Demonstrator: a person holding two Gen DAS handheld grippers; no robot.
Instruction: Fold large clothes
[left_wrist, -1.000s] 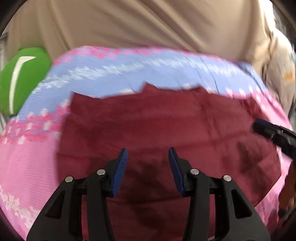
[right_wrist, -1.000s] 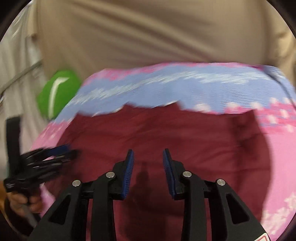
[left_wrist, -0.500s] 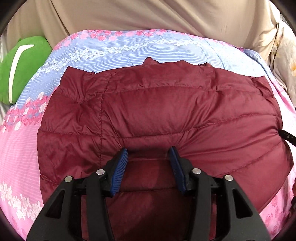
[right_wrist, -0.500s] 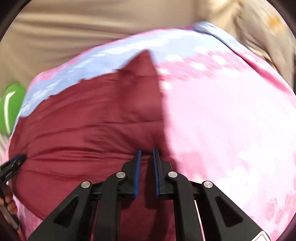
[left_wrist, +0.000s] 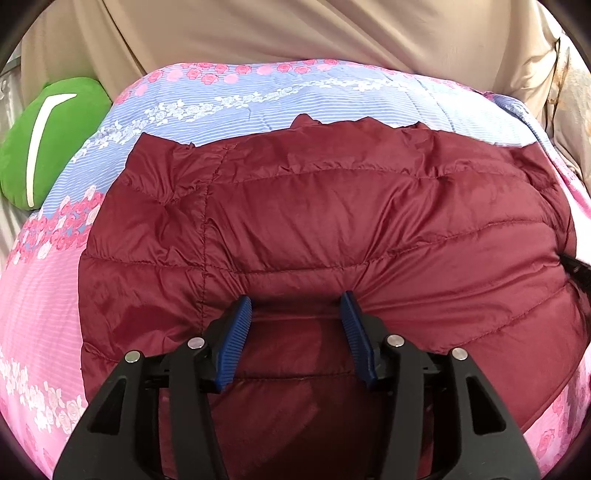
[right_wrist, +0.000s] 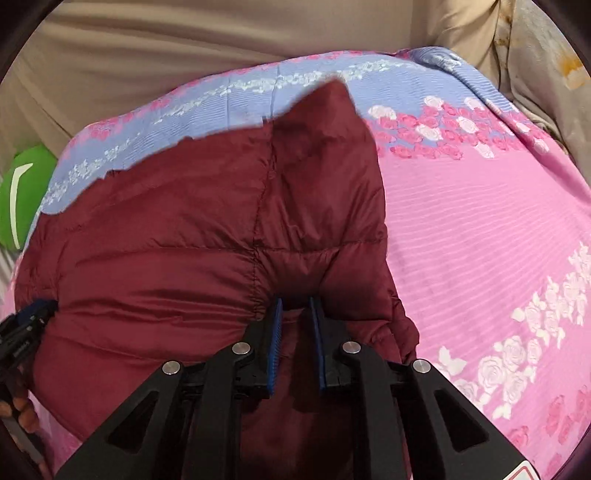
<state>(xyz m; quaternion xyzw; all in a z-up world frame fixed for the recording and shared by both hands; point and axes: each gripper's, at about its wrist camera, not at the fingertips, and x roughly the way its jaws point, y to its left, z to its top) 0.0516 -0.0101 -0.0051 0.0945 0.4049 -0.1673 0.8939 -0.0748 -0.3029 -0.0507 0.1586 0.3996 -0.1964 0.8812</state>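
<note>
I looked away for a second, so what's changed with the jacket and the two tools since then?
The right tool swung across to the maroon jacket's right edge; its jaws narrowed and are now reopening with a pinch of fabric between them. The left tool came down onto the jacket, jaws apart. The floral bedspread and green cushion stayed put.

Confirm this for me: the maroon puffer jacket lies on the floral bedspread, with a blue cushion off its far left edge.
Not quite. The cushion is green, not blue, as the left wrist view shows. The maroon puffer jacket does lie on the floral bedspread.
</note>
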